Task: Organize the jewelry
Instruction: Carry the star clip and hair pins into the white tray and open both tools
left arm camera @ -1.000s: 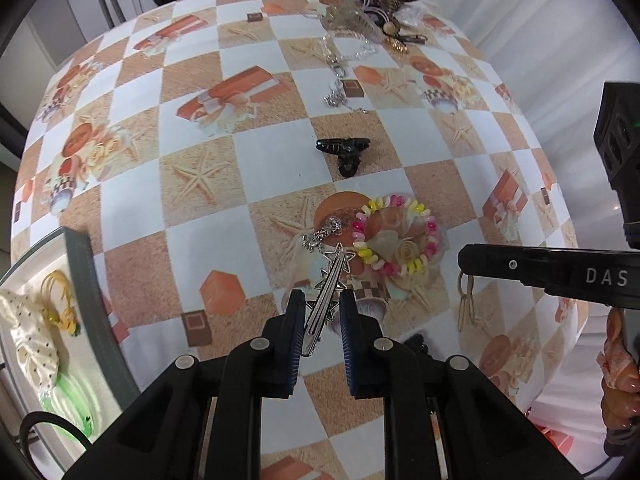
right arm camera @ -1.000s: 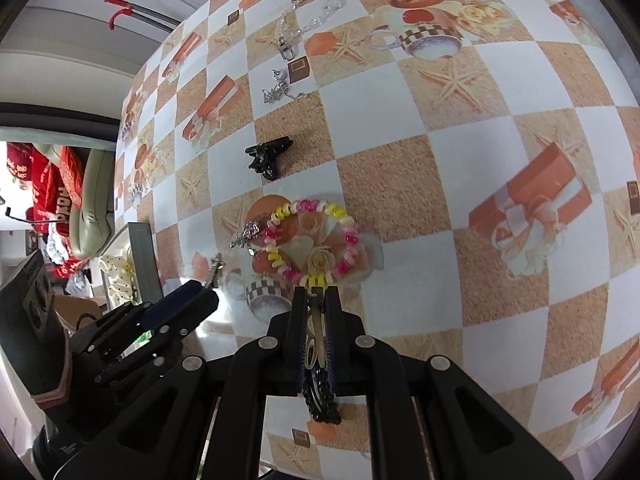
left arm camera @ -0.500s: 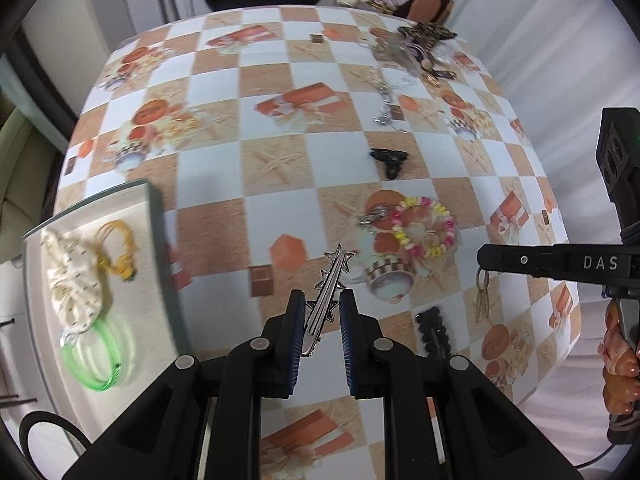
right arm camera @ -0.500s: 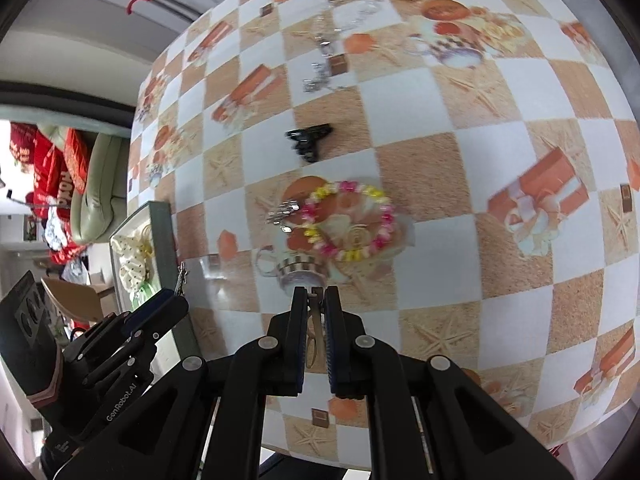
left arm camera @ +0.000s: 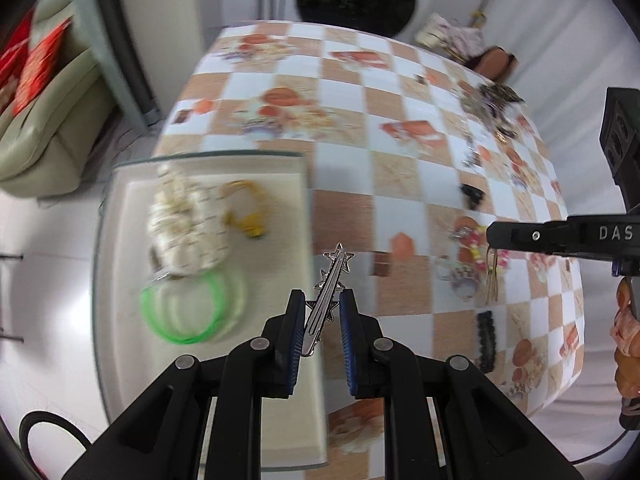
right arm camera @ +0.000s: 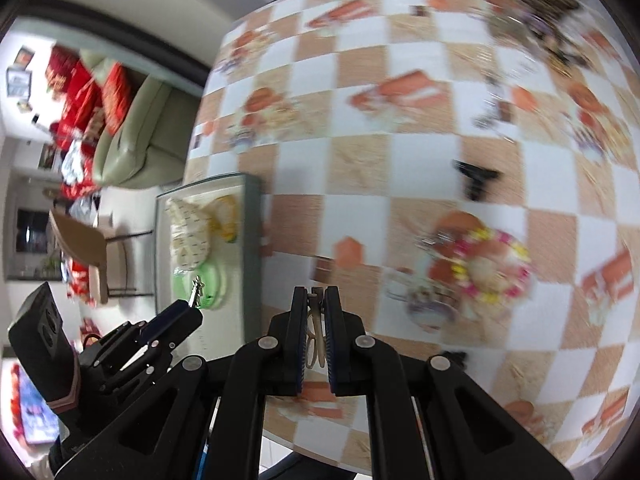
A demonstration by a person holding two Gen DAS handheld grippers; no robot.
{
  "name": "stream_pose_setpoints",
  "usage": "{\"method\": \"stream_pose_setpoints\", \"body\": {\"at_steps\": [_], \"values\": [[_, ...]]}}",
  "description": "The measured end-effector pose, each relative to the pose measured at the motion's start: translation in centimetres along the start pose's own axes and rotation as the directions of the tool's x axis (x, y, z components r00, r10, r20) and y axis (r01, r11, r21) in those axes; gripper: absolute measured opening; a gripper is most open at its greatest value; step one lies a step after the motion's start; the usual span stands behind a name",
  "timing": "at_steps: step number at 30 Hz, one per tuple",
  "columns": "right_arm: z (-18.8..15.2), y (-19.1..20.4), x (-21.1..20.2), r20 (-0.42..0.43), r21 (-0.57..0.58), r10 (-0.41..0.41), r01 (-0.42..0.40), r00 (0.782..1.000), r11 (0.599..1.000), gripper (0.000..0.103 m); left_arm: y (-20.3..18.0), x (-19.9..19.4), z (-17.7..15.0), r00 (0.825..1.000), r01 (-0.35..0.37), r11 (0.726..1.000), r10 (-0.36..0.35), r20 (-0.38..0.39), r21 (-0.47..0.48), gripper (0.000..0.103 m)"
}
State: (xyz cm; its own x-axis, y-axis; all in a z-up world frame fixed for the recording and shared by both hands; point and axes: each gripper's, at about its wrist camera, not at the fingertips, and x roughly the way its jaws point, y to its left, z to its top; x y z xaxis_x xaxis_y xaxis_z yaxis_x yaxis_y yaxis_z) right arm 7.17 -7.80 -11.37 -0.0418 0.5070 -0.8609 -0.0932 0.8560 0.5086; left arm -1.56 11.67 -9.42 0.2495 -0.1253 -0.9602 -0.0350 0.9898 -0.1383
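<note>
My left gripper (left arm camera: 322, 300) is shut on a silver star-topped hair clip (left arm camera: 334, 276), which hangs over the right rim of a glass tray (left arm camera: 309, 216). The tray holds a cream scrunchie (left arm camera: 184, 224), a yellow hair tie (left arm camera: 246, 216) and green bangles (left arm camera: 188, 312). My right gripper (right arm camera: 316, 292) is shut on a thin gold clip (right arm camera: 315, 332), above the table just right of the tray (right arm camera: 253, 216). In the left wrist view the gold clip (left arm camera: 493, 276) dangles from the right gripper (left arm camera: 496, 236). The left gripper (right arm camera: 188, 308) with its star clip (right arm camera: 197, 285) shows at lower left.
On the checkered tablecloth lie a colourful bead bracelet (right arm camera: 492, 264), a black claw clip (right arm camera: 476, 178) and a black beaded piece (left arm camera: 485, 334). More jewellery is heaped at the far right corner (left arm camera: 496, 100). A green sofa (left arm camera: 48, 120) stands beyond the table's left edge.
Both grippers have risen and swung left, away from the bead bracelet and towards the tray, each keeping hold of its clip. The left one now hangs over the tray's rim.
</note>
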Motion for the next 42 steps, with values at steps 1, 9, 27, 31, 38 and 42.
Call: {"method": "stream_pose_setpoints", "body": {"at_steps": [1,9,27,31,38,42], "values": [[0.3,1.1,0.5,-0.008,-0.023,0.005,-0.005,1.0,1.0,0.009,0.8,-0.1,-0.2,1.0,-0.007,1.0,0.007,0.002,-0.016,0.022],[1.6,8.0,4.2,-0.067,-0.167,0.009,-0.02,0.998,0.986,0.009,7.4,-1.1,-2.6,0.997,-0.072,0.985,0.075,0.013,-0.159,0.022],[3.7,13.6,12.7,-0.155,-0.24,-0.051,0.013,0.987,0.971,0.009,13.6,3.1,-5.6,0.978,-0.207,0.943,0.192,-0.082,-0.262,0.022],[3.5,13.7,13.9,-0.168,-0.241,-0.072,0.03,0.983,0.97,0.009,13.6,4.3,-5.6,0.975,-0.219,0.943,0.199,-0.102,-0.249,0.022],[3.1,13.4,15.7,-0.185,-0.241,-0.111,0.064,0.976,0.968,0.009,13.6,5.3,-5.5,0.966,-0.248,0.948,0.227,-0.123,-0.2,0.022],[3.0,13.1,16.6,-0.198,-0.24,-0.131,0.081,0.972,0.967,0.009,13.3,5.7,-5.4,0.962,-0.259,0.95,0.238,-0.134,-0.173,0.022]]}}
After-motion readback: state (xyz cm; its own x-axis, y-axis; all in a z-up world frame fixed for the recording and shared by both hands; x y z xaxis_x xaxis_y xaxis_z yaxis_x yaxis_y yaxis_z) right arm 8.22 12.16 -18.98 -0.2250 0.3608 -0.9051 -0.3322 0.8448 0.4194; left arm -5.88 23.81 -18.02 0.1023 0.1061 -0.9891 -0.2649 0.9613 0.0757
